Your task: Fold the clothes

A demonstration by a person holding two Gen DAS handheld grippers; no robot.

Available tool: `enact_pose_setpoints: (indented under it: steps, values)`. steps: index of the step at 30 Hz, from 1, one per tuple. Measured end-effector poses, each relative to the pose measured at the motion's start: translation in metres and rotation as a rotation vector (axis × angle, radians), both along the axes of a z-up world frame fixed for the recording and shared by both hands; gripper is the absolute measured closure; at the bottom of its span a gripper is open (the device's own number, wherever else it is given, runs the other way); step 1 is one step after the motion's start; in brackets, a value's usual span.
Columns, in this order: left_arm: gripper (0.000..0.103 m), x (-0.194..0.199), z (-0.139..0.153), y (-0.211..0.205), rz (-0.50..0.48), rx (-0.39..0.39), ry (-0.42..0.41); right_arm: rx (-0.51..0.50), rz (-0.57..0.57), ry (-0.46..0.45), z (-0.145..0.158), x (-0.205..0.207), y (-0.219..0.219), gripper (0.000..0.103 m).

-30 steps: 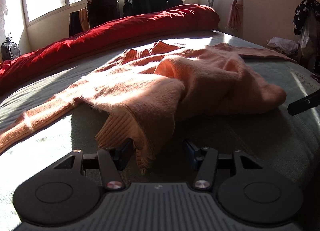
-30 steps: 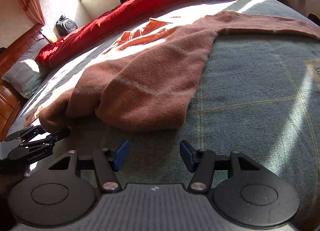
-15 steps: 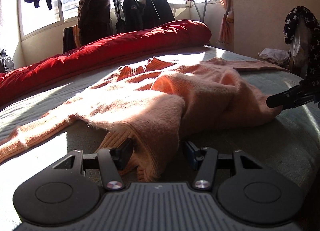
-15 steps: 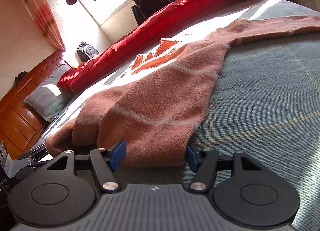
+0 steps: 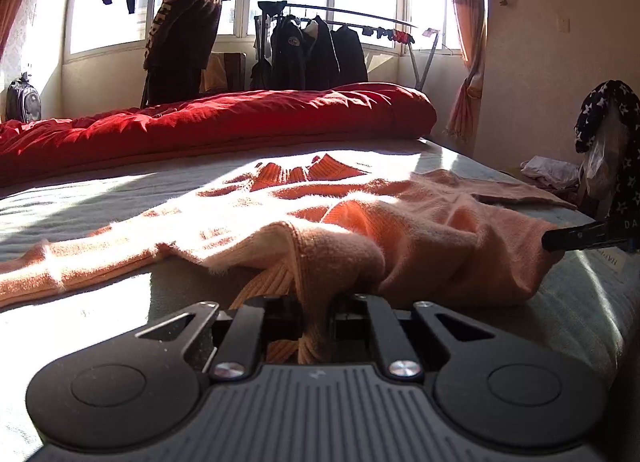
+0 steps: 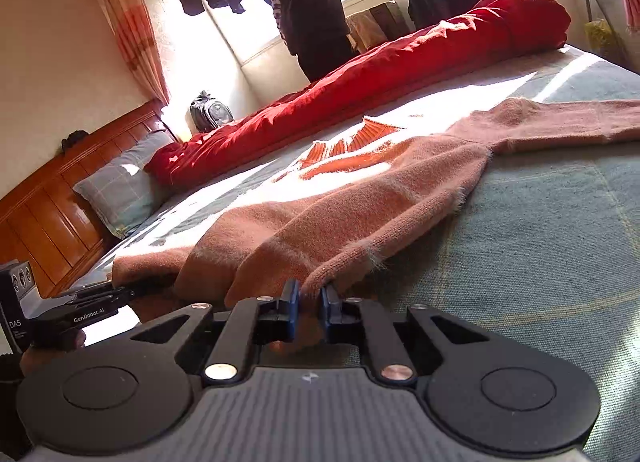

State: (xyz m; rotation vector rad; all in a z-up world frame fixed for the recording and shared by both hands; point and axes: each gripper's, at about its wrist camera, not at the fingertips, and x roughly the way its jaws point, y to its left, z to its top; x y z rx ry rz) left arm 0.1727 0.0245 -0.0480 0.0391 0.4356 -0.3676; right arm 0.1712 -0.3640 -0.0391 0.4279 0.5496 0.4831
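Sweater (image 5: 420,230) still unfolded on the bed (image 6: 560,242); we've just clamped both grippers, left (image 5: 314,312) and right (image 6: 309,302), onto its hem.

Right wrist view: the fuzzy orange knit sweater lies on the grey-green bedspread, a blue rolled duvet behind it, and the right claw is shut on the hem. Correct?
Not quite. The rolled duvet is red, not blue, as the right wrist view shows. The rest holds: the fuzzy orange knit sweater lies on the grey-green bedspread, with the right claw shut on its hem.

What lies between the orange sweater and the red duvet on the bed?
Nothing lies there: a bare strip of grey-green bedsheet separates the sweater from the red duvet, shown in both wrist views.
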Motion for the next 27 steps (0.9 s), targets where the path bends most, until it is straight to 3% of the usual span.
enact_pose_setpoints:
  steps: [6, 8, 11, 16, 20, 21, 24, 27]
  values:
    - [0.096, -0.009, 0.048, 0.019, 0.004, -0.048, -0.116, 0.065, -0.040, -0.118, 0.052, -0.006, -0.022, 0.093]
    - [0.096, -0.002, 0.053, 0.028, 0.028, -0.082, -0.104, 0.084, -0.061, -0.156, 0.064, -0.005, -0.031, 0.100]
    - [0.096, 0.019, 0.044, 0.040, 0.065, -0.151, -0.022, 0.074, -0.090, -0.150, 0.070, 0.005, -0.039, 0.099]
    - [0.095, 0.040, 0.007, 0.052, 0.116, -0.200, 0.121, 0.011, -0.094, -0.036, 0.044, 0.008, -0.036, 0.086]
    - [0.090, 0.032, -0.003, 0.060, 0.096, -0.223, 0.150, -0.065, -0.056, 0.038, 0.023, -0.009, -0.038, 0.044]
    - [0.086, 0.030, -0.004, 0.062, 0.091, -0.227, 0.156, -0.079, -0.045, 0.062, 0.017, -0.013, -0.040, 0.037]
    - [0.071, 0.025, -0.009, 0.067, 0.097, -0.235, 0.165, -0.091, -0.014, 0.154, -0.008, -0.022, -0.044, 0.035]
    - [0.058, 0.022, -0.016, 0.074, 0.098, -0.282, 0.195, -0.023, 0.005, 0.235, -0.034, -0.024, -0.045, 0.035]
